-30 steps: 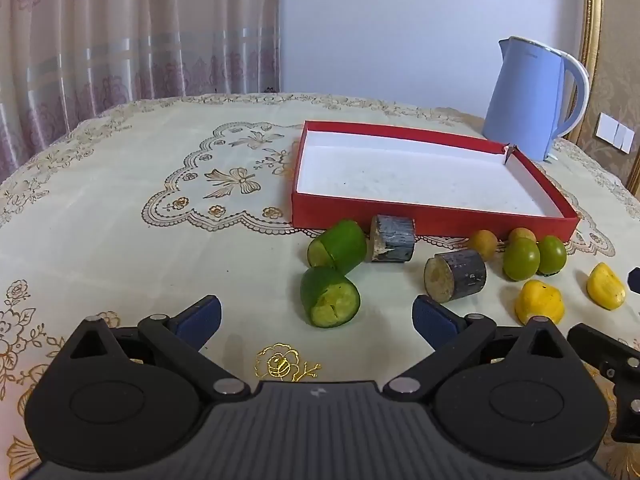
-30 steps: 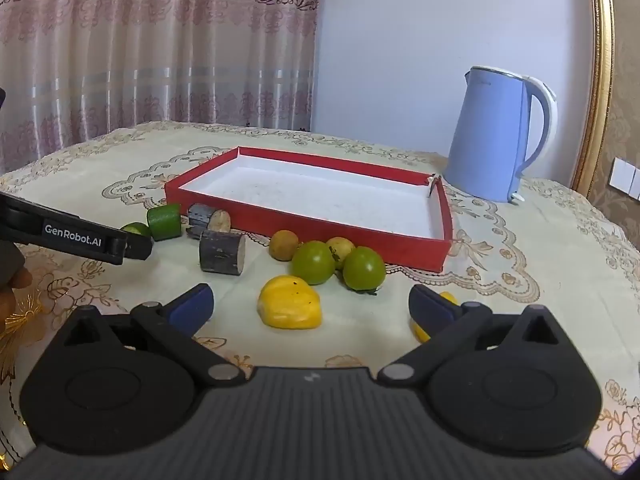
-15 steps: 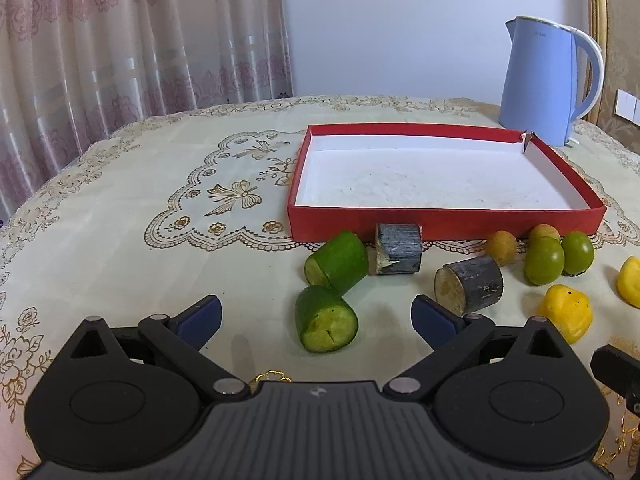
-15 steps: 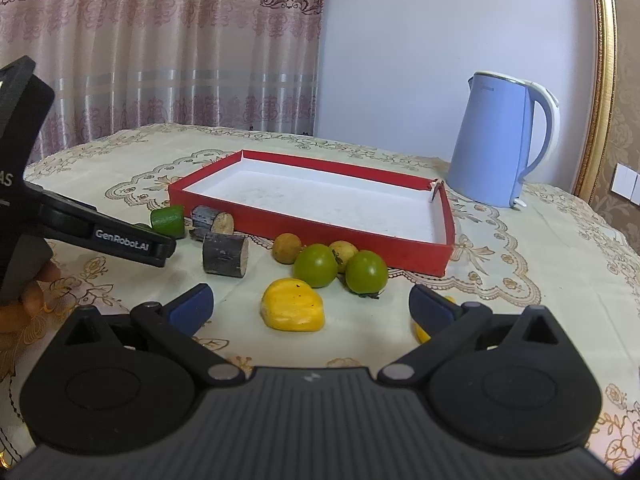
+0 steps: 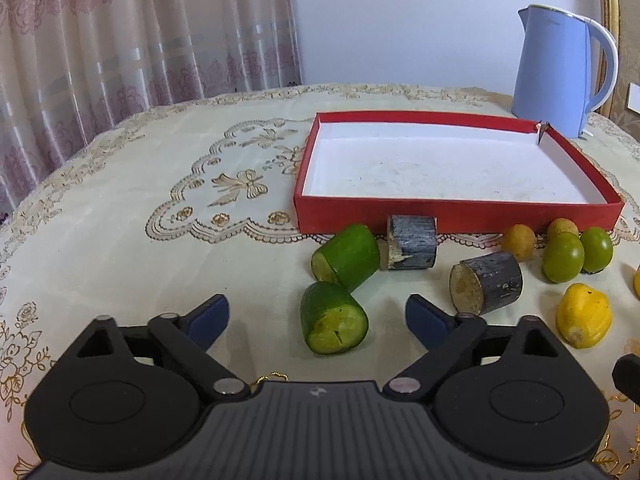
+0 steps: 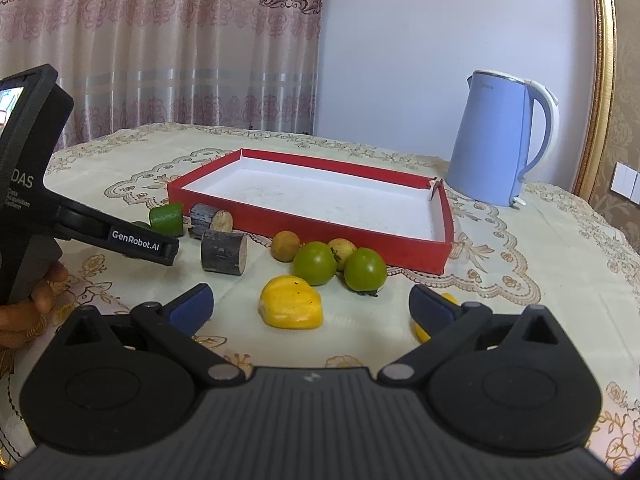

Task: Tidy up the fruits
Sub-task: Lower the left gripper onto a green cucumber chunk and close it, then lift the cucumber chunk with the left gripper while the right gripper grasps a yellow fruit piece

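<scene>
My left gripper (image 5: 316,316) closing, near green chunk (image 5: 334,324) lower centre between pads, untouched; my right gripper (image 6: 310,304) wide open.

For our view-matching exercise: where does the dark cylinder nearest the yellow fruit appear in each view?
Left wrist view: the dark cylinder lies right of centre, cut end facing left.
Right wrist view: the same piece lies left of centre, cut end facing right.
Shared landmark: the red tray behind it.

tablecloth (image 5: 120,240): matt cloth, gold embroidery
red tray (image 5: 460,216): matt card, white paper lining
kettle (image 6: 492,148): smooth satin plastic
cut green pieces (image 5: 334,320): glossy skin, rough ends
</scene>
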The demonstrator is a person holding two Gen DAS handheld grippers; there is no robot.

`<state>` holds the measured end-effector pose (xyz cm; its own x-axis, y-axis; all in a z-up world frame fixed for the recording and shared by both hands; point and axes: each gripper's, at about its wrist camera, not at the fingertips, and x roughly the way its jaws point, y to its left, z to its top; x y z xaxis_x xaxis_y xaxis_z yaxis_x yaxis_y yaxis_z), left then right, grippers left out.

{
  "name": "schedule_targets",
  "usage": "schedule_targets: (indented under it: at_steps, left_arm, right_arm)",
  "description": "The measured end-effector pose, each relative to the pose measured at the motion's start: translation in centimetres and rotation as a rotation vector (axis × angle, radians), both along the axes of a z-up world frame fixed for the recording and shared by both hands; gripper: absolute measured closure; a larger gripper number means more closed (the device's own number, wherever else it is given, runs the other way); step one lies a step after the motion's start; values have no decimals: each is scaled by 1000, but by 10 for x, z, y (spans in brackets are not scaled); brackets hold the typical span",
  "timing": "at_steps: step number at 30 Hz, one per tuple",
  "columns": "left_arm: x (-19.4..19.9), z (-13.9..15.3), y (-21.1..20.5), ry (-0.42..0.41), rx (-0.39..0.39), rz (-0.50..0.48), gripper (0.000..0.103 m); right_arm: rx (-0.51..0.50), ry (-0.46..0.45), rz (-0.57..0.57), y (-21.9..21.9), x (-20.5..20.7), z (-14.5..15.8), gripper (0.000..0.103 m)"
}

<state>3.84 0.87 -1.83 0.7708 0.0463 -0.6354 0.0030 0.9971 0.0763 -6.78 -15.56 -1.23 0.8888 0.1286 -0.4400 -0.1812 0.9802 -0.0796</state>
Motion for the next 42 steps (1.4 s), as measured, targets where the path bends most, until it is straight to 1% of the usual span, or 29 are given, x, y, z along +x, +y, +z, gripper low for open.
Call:
schedule_targets:
  at_steps: [6,8,12,15,17,18,21,23,24,25,32,42]
  left_arm:
    - [1,-3,0,10,-3,4,10]
    - [2,-3,1,12,-7,3,14]
    - [4,-4,1,20,-14,9,17]
    - [5,-3,1,25,-20,10,30]
    - [5,-1,0,25,-19,12,42]
    - [5,-1,0,25,-19,10,44]
    - [4,0,0,26,-27,9,56]
    - [4,1,0,29,-36,4,67]
    - [3,1,0,30,-41,1,68]
    - [3,2,-1,31,-45,-2,70]
    - [1,2,-2,24,-43,2,70]
    - [0,3,-4,24,-30,5,70]
  right_arm:
    - [-11,-5,2,1,-1,0,0]
    - [-14,-1,2,2,-1,-1,0]
    - [-3,2,2,1,-1,0,0]
    - [-2,3,2,1,-1,0,0]
    - [-7,-3,0,1,-1,-1,0]
    - [-15,-11,-2,1,-2,0,0]
    - [-23,-14,-3,1,-2,0,0]
    - [-26,-15,-4,0,-2,0,0]
    - [-25,-15,-5,0,-2,0,0]
    - [-28,-17,-5,0,-2,-1,0]
    - [-15,-11,-7,-1,-2,0,0]
    - [-13,-24,-13,-3,-4,1,0]
